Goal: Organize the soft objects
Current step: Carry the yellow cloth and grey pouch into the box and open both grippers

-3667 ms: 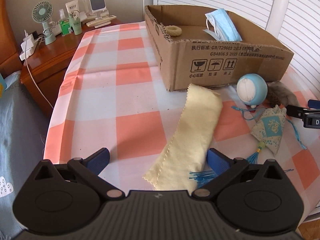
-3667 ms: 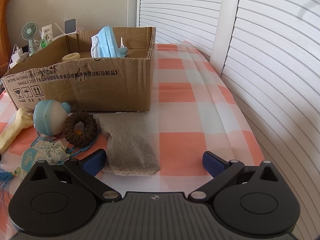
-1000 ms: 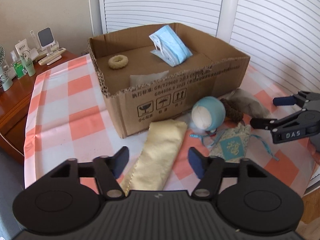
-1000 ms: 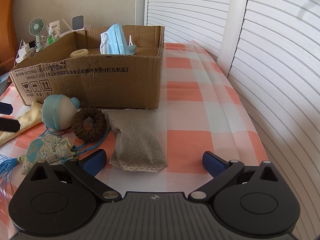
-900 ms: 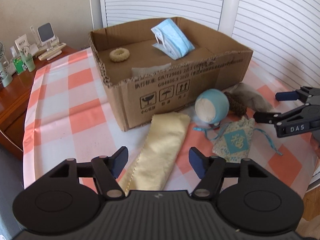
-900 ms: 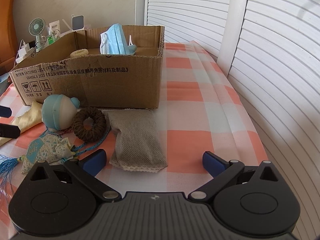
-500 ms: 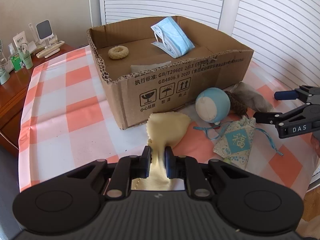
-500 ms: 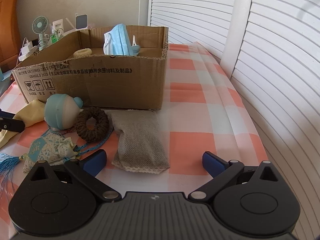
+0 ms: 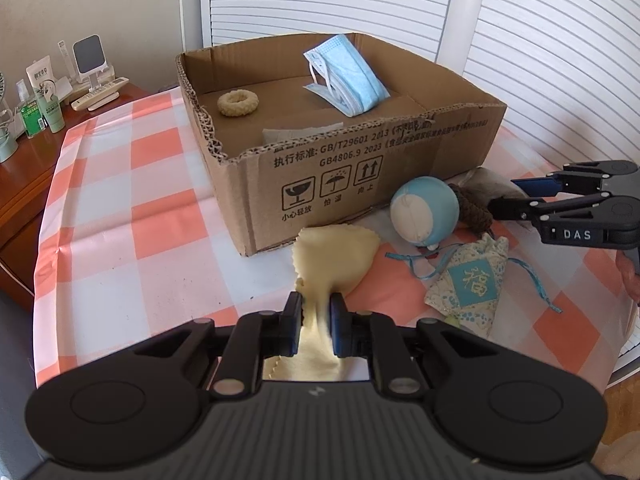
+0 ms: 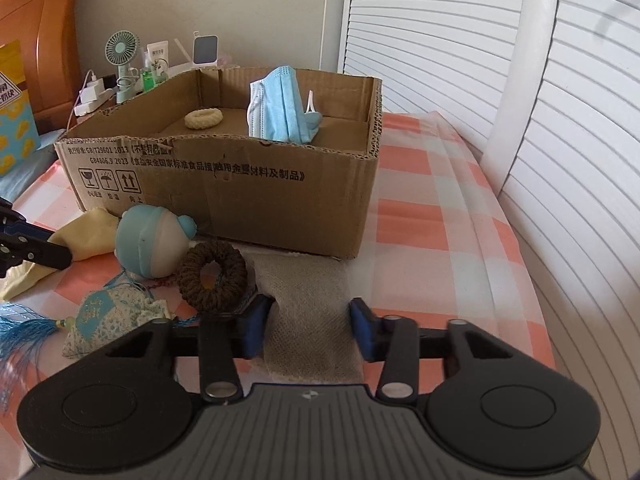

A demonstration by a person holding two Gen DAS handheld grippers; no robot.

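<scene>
Left wrist view. Your left gripper (image 9: 316, 314): jaws pressed onto the pale yellow pinked-edge cloth (image 9: 338, 254), which bunches between the pads; its far end lies on the table against the near wall of the brown cardboard box (image 9: 360, 168).
- In the box: a cream knitted ring (image 9: 237, 103) at far left, a blue pleated face mask (image 9: 348, 80) leaning at centre.
- Right of the cloth: a round blue-and-white plush ball (image 9: 424, 216), and nearer, a patterned drawstring sachet with a blue label (image 9: 468, 280).
- Far right: your right gripper (image 9: 516, 196), seen side-on, marked DAS.
- Surface: an orange, white and pale-green checked tablecloth (image 9: 120, 232). Room: white louvred shutters (image 9: 540, 40) behind; a wooden side table with bottles (image 9: 42, 110) at far left.

Right wrist view. Your right gripper (image 10: 312, 320): jaws have just been closing and stand partly spread, one either side of the grey mesh fabric pouch (image 10: 308, 304), which lies flat between them. Whether the pads touch it you cannot tell.
- Left of the pouch, touching it: a dark brown knitted ring (image 10: 212, 276).
- Left edge: your left gripper, only partly in view, on the yellow cloth.
- Far left: a small green desk fan (image 10: 122, 56) and a wooden headboard (image 10: 44, 20).
</scene>
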